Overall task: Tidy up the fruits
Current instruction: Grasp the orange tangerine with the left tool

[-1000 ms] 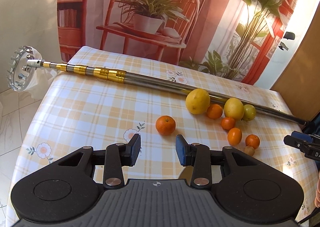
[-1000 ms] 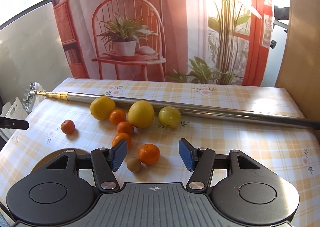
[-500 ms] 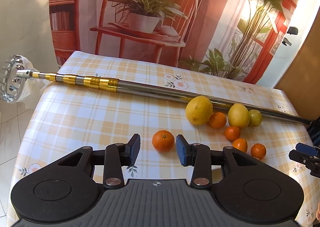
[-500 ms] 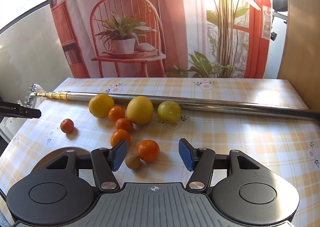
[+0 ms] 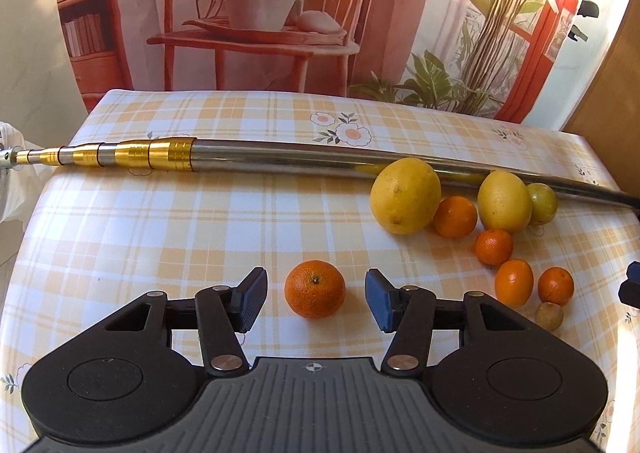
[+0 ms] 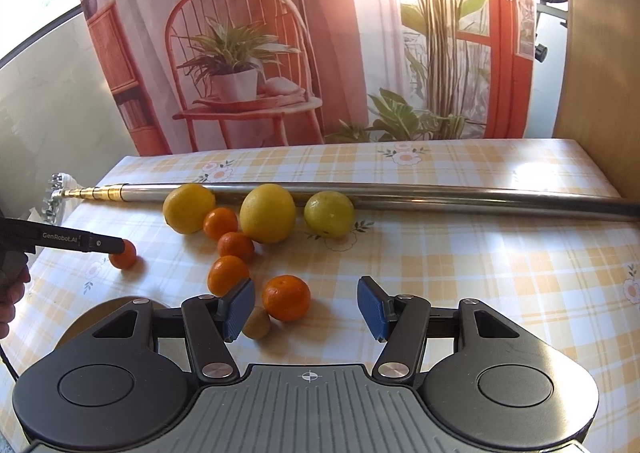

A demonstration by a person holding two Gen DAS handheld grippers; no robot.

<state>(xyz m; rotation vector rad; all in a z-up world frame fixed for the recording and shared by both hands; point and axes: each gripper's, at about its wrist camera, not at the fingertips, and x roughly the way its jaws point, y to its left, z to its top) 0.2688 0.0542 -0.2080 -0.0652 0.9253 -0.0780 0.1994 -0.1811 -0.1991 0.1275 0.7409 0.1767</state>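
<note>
A lone mandarin [image 5: 315,288] lies on the checked tablecloth, right between the fingers of my left gripper [image 5: 316,299], which is open around it without touching. The right wrist view shows the same mandarin [image 6: 123,254] with the left gripper's finger beside it. Further right lies a cluster: two large lemons [image 5: 405,195] [image 5: 504,201], a greenish lemon [image 5: 542,204], several small mandarins [image 5: 455,216] and a small brown fruit [image 5: 549,316]. My right gripper [image 6: 306,309] is open, low over the table, with one mandarin [image 6: 286,298] and the brown fruit [image 6: 256,323] near its left finger.
A long steel telescopic pole [image 5: 280,159] with gold rings lies across the table behind the fruit, its toothed head [image 6: 56,189] hanging past the left edge. A printed backdrop stands behind the table. A wooden panel [image 6: 600,53] rises at the right. A hand [image 6: 10,293] holds the left gripper.
My left gripper has moved forward and lower, so the lone mandarin now sits between its fingers. The right gripper edged forward slightly toward the fruit cluster.
</note>
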